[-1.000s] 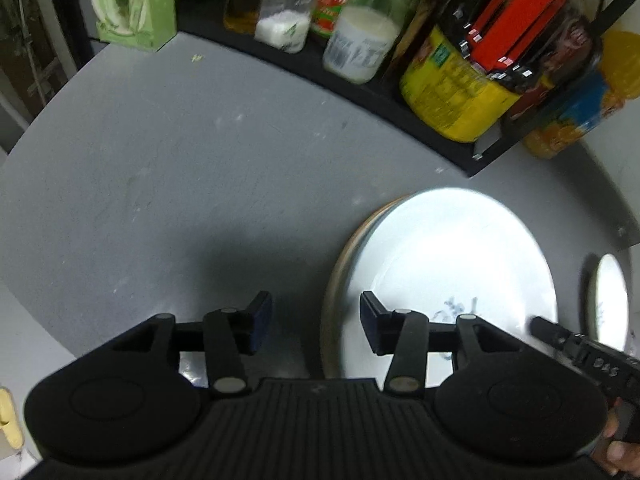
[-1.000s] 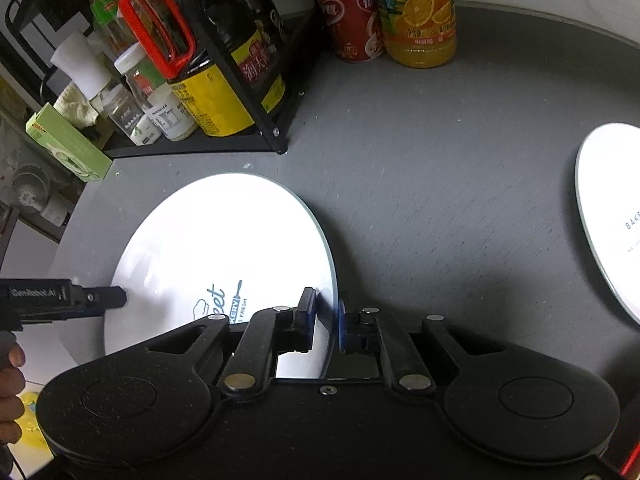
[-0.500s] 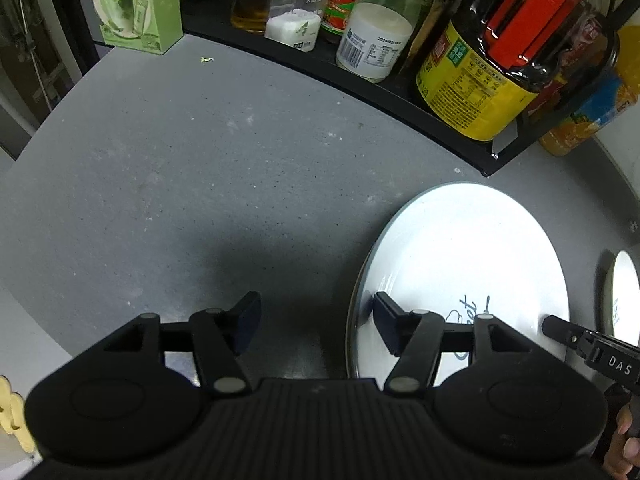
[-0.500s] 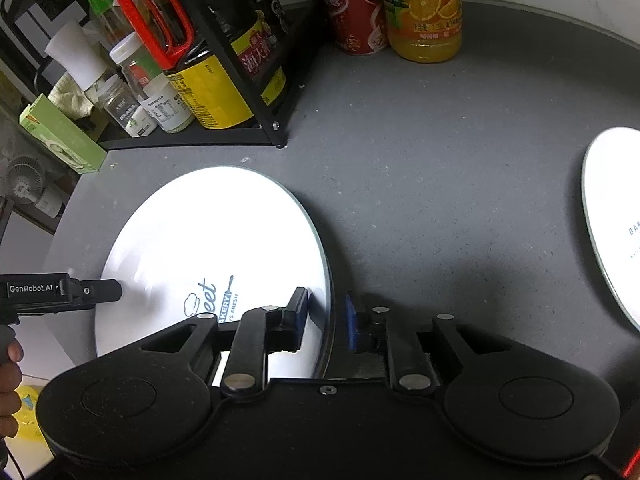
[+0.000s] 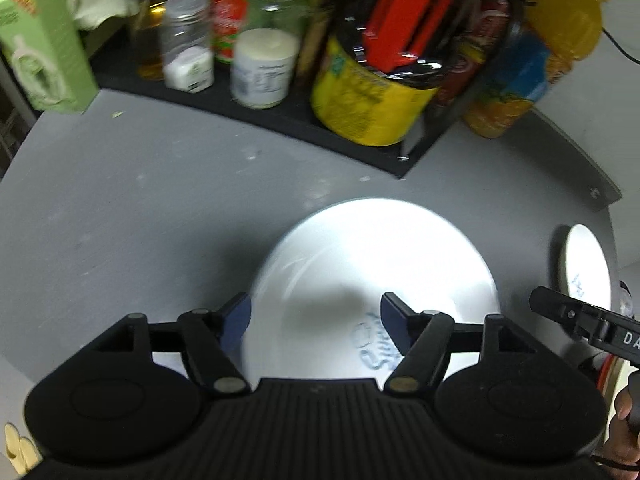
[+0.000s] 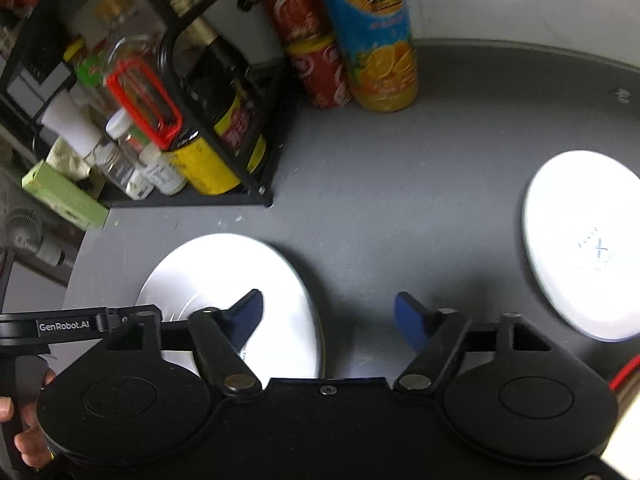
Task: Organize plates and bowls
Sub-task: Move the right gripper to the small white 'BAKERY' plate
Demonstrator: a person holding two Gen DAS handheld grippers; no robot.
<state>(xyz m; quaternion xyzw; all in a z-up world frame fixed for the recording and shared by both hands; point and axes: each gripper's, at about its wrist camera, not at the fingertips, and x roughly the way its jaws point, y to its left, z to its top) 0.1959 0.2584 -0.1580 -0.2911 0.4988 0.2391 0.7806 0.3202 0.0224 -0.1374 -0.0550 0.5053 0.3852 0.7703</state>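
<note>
A large white plate (image 5: 372, 264) with blue lettering lies flat on the grey round table (image 5: 120, 208). My left gripper (image 5: 316, 320) stands open over the plate's near left part, one fingertip by its left rim, nothing held. In the right wrist view the same plate (image 6: 224, 276) lies at lower left. My right gripper (image 6: 328, 316) is wide open across its right rim, with the left fingertip (image 6: 250, 312) above the plate and the other over bare table. A second white plate (image 6: 584, 240) lies far right, also seen as plate (image 5: 586, 264) in the left wrist view.
A black rack (image 5: 256, 124) along the table's back holds jars, bottles and a yellow-labelled jug (image 5: 368, 108). A green box (image 5: 44, 52) stands at its left end. An orange juice bottle (image 6: 372, 36) and red cans (image 6: 312, 52) stand beside the rack.
My right gripper has opened wide and let go of the large plate's rim. The plate now lies flat. My left gripper has opened wider and shifted right over the plate.
</note>
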